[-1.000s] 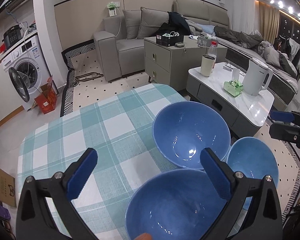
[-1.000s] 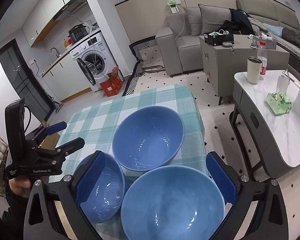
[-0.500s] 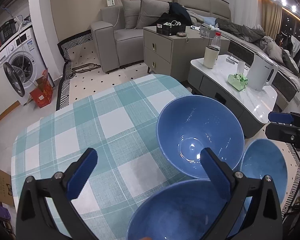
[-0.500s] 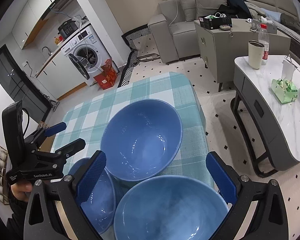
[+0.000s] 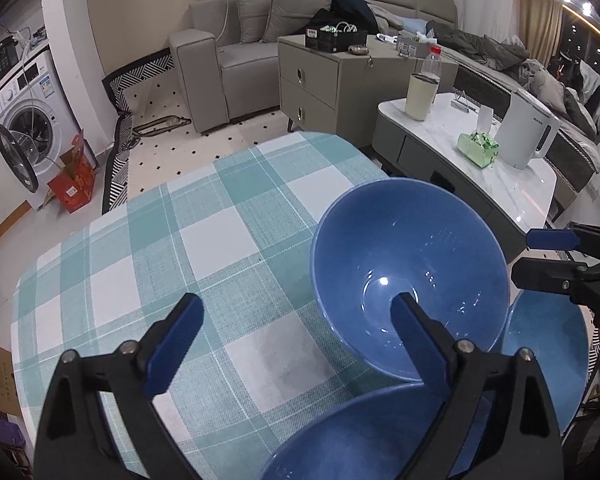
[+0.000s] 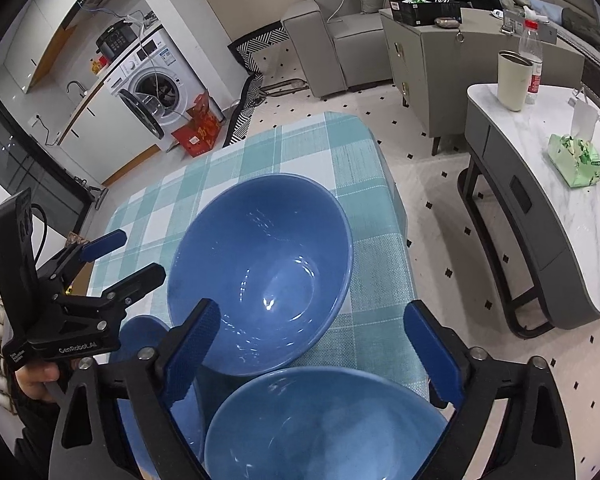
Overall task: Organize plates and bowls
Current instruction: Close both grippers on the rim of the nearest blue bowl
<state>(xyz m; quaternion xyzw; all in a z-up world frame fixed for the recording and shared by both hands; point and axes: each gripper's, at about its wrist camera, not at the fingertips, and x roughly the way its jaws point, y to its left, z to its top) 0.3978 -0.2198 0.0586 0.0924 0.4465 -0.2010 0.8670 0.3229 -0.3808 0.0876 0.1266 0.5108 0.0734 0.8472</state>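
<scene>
Both grippers' jaws have just been closing yet stand apart, gripping nothing. The right gripper (image 6: 312,344) straddles the near rim of the large blue bowl (image 6: 260,272) on the checked tablecloth (image 6: 300,148); the left gripper (image 5: 296,328) sits beside it, seemingly farther off.

The near bowl (image 6: 324,424) is cut off by the lower picture edge in both views. The small bowl (image 6: 144,336) is mostly hidden behind the right gripper's left finger (image 6: 192,348). Labels on the washing machine (image 5: 16,120) are too small to read.
</scene>
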